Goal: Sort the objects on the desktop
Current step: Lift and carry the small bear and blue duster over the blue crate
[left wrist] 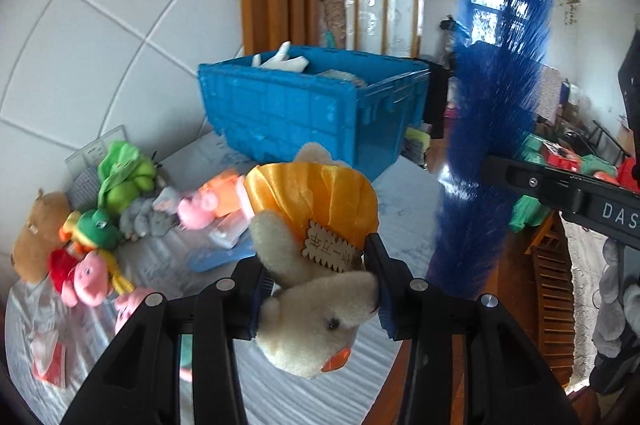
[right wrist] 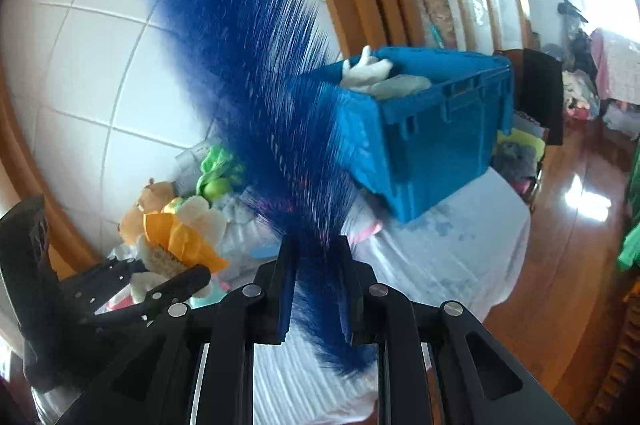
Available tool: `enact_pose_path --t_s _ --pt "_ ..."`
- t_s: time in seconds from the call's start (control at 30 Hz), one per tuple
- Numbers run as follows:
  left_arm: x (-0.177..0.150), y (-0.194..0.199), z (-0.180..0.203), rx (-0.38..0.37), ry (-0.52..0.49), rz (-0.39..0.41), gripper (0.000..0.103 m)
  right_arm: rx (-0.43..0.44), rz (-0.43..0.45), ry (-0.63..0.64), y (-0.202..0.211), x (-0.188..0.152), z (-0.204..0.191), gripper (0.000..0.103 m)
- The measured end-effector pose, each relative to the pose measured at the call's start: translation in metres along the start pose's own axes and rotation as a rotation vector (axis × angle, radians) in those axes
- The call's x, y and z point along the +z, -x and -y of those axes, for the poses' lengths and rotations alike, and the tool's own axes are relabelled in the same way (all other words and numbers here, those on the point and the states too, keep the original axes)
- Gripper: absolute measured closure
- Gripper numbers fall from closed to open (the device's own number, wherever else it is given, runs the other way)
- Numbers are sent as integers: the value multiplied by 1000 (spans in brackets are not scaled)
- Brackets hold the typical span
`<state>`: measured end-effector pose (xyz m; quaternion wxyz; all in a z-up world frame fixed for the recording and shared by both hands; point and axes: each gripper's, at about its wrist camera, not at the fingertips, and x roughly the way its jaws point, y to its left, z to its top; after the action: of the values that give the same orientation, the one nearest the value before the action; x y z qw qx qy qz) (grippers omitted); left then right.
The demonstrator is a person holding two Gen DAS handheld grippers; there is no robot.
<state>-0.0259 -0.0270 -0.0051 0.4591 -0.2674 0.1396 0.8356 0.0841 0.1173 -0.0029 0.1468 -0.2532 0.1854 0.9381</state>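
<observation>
Softness ruled: the left gripper (left wrist: 320,289) pinched a light plush duck (left wrist: 316,313) by its neck above the bench (left wrist: 280,385); the right gripper (right wrist: 316,289), fingers nearly shut, clamped a floppy blue fur tail (right wrist: 256,97) near its root, short of the blue crate (left wrist: 304,113).

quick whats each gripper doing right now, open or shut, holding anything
left gripper: closed on the cream plush duck in the orange satin dress, lifted off the table.
right gripper: closed on the blue feather duster, bristles pointing up.

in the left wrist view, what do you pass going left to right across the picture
brown plush animal → green plush frog → pink plush pig in orange → cream plush duck in orange satin held in the left gripper → fluffy dark blue feather-like piece → right gripper's black body
</observation>
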Motion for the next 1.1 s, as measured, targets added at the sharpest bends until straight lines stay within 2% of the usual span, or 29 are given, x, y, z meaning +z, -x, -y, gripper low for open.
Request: enact_pose_path --t_s 0.33,0.43,0.5,0.57,0.6,0.77,0.83,0.9,0.93,0.97,1.1 --pt "25 -51 -16 -2 -18 -22 60 4 16 -46 -50 35 26 91" --pt "24 -69 -27 16 0 -52 60 9 -37 -7 -72 37 23 91" --pt "18 -81 -38 36 26 -79 60 10 -99 5 -99 28 24 80" --pt "10 -91 -51 59 61 -105 60 4 -167 -10 -130 14 30 40" --pt "4 -95 -57 70 81 -116 60 3 -200 -10 -144 7 32 36" --pt "-25 -113 -88 153 199 -183 60 21 -343 29 -209 -20 39 35" --pt "-37 -117 -99 193 257 -205 60 54 -398 65 -237 -25 39 36" --pt "-51 -119 -109 240 310 -217 60 94 -438 115 -259 -31 34 43" --pt "-58 -120 -114 264 336 -222 60 115 -457 143 -268 -35 30 52" --pt "-67 -119 -120 288 366 -231 60 137 -477 174 -277 -39 24 56" --pt "-100 -114 -141 356 463 -279 60 232 -557 293 -303 -65 -11 57"
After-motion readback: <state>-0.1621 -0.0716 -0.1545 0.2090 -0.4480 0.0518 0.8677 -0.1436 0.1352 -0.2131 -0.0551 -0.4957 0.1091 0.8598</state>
